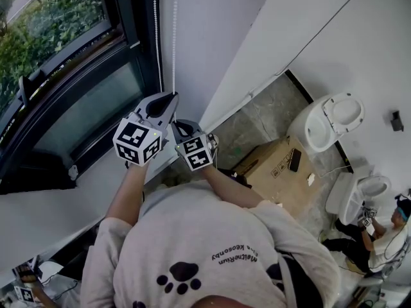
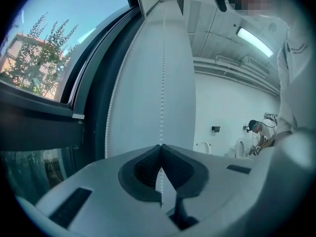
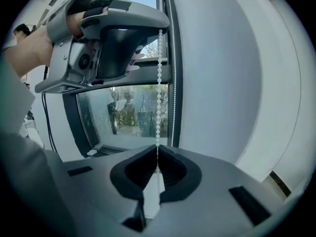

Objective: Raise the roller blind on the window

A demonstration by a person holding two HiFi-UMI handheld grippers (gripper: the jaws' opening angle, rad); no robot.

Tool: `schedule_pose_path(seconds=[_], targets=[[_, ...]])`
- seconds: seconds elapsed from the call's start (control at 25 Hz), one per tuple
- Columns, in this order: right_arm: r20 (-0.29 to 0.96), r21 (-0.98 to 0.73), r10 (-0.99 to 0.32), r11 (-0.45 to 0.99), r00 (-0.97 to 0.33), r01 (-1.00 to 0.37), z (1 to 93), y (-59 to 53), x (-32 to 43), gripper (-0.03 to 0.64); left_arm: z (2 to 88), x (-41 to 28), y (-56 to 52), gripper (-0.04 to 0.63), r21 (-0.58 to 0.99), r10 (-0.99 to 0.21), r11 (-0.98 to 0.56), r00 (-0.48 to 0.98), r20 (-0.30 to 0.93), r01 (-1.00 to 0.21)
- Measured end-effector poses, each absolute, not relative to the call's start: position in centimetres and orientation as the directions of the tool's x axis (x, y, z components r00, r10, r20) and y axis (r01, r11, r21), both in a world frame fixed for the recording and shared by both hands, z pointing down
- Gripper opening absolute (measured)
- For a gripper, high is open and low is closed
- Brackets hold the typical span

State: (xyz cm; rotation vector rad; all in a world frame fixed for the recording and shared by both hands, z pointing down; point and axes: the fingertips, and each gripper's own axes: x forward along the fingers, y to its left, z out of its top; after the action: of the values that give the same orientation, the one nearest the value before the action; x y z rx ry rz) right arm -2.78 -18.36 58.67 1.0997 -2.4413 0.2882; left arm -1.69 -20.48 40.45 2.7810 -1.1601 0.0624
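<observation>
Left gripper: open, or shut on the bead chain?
Shut on the bead chain: the left gripper has its jaws closed together, the chain pinched between them.

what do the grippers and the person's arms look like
The left hand-held gripper and right hand-held gripper are light grey shells with dark padded jaws, each carrying a white cube of black square markers. The person wears a pale short-sleeved t-shirt with a black paw print.
</observation>
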Motion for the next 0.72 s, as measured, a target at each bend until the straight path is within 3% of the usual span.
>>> schedule_pose_path(seconds=[0.4, 0.52, 0.72], targets=[[0.475, -0.066, -0.616, 0.688, -0.629, -0.723, 58.8, -17.6, -2.6, 0.034, 41.1, -1.0, -20.2, 0.008, 0.112, -0.703, -0.698, 0.706, 0.085, -0.708], [0.433, -0.038, -0.637, 0.694, -0.638, -0.719, 56.6, -17.5, -2.1, 0.087, 41.0, -1.2, -20.3, 0.008, 0.112, -0.707, -0.694, 0.702, 0.08, -0.711], [0.316, -0.003, -0.705, 0.668, -0.635, -0.744, 49.2, -17.3, -0.8, 0.091, 41.1, -1.5, -20.5, 0.008, 0.115, -0.713, -0.689, 0.698, 0.071, -0.716]])
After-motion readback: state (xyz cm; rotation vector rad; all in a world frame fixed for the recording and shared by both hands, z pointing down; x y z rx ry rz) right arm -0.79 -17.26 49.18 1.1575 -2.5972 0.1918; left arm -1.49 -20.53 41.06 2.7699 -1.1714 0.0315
